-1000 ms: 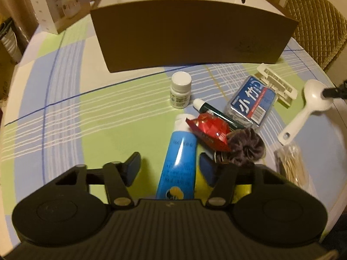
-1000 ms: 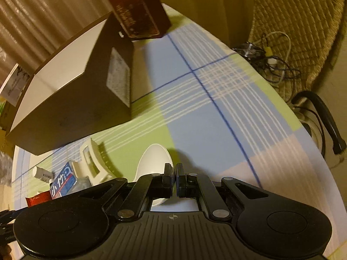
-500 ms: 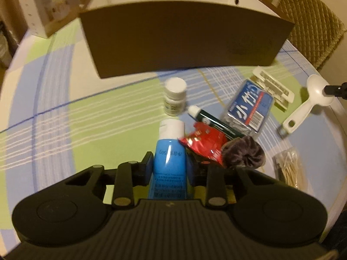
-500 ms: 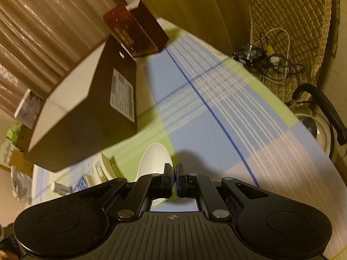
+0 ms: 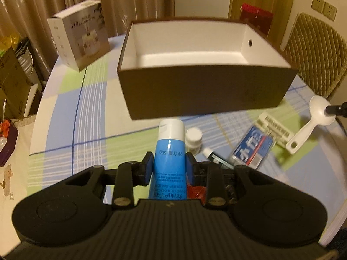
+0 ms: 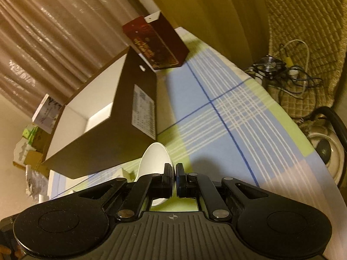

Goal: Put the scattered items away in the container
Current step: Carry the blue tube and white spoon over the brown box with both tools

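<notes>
tube [image 5: 169, 164] lifted | L claw [image 5: 168, 168] clamps it, cap toward box [image 5: 203, 91] | R claw [image 6: 174, 179] pinches spoon [image 6: 155, 160]

Left claw [image 5: 169, 165] clamped, right claw [image 6: 174, 179] pinched.

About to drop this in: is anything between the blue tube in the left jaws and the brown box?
Only the near wall of the open brown cardboard box stands ahead of the white-capped blue tube; the tube must clear its rim. The box's visible white interior holds nothing.

A lived-in home room: a round table under a plaid tablecloth [image 5: 91, 112], a quilted chair [image 5: 314, 52], brown curtains [image 5: 43, 2], wall sockets [image 5: 324, 8] and a kettle [image 6: 329, 151].
</notes>
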Demonstrator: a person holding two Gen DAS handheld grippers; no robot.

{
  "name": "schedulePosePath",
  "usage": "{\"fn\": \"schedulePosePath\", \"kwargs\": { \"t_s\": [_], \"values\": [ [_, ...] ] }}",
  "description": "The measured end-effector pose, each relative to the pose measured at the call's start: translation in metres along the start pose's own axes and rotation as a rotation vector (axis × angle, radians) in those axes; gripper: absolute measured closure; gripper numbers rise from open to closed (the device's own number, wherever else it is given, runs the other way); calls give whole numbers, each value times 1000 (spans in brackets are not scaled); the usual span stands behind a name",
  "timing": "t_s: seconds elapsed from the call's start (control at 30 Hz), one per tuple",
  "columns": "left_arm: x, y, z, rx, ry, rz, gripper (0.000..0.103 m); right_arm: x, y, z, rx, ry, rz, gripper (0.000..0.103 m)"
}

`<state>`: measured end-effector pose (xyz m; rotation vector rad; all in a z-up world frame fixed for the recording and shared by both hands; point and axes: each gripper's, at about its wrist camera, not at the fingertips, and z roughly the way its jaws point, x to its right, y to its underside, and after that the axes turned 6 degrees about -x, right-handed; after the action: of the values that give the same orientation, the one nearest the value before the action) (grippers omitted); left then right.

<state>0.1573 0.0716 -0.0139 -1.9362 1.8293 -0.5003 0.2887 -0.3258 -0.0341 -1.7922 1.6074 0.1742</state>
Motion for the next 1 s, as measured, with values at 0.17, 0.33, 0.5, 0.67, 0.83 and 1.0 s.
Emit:
{"fn": "schedulePosePath", "kwargs": {
  "t_s": [0.17,0.33,0.5,0.67,0.83,1.0],
  "values": [
    [15,-10,-12,27,-7,-3,77,-5,-13,-5,-8,-48,-49,98],
    [25,-26,-28,71,10,-5,77,-12,-31,-14,15,-89,-86,98],
    [33,-52,-37,119,21,27,77,-30,-51,-18,45,-126,-121,98],
    [41,-84,-41,167,26,83,77,-56,-75,-16,80,-162,-149,98],
    [41,-120,-37,208,37,115,77,-82,-102,-4,119,-163,-155,98],
    [35,-158,-24,228,41,143,77,-104,-130,21,135,-120,-163,98]
  ]
}}
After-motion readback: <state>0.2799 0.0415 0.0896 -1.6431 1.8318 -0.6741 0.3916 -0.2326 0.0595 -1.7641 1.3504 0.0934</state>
